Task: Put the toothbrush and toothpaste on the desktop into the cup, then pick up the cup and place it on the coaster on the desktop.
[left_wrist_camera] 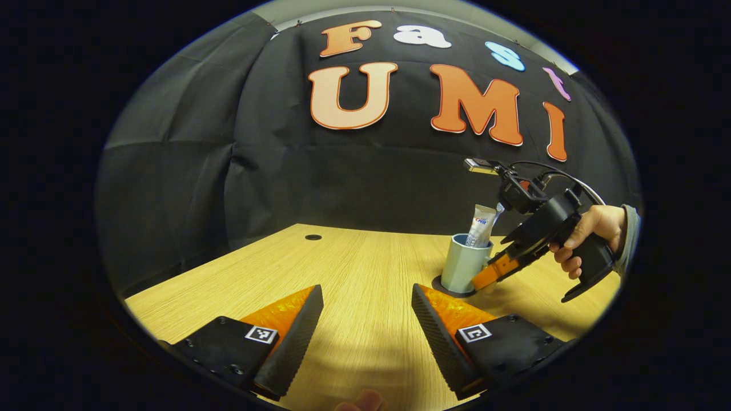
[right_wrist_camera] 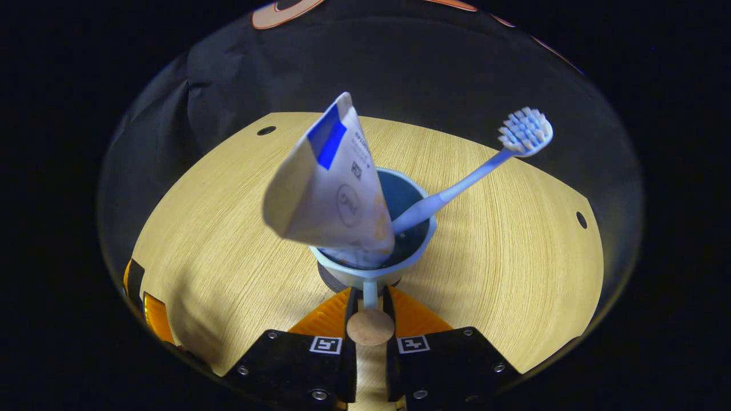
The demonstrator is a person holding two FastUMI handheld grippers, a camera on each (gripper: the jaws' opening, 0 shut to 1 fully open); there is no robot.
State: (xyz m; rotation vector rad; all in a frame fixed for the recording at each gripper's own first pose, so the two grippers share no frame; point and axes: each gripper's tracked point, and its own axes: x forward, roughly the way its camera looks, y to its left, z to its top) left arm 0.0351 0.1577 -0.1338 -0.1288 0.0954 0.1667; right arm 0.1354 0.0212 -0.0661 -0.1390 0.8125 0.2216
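This is a recording booth set up for demonstrations, not a lived-in home. A creased black cloth wall [left_wrist_camera: 188,171] hangs across the upper half of the left gripper view, pinned along its top edge, with a strip of pale grey room wall [left_wrist_camera: 320,7] showing above it at the top of the frame. Below it a pale wood-grain desktop [left_wrist_camera: 365,268] fills the lower middle, with small round cable holes [left_wrist_camera: 313,237] near its far edge. In the right gripper view the same desktop fills the centre.
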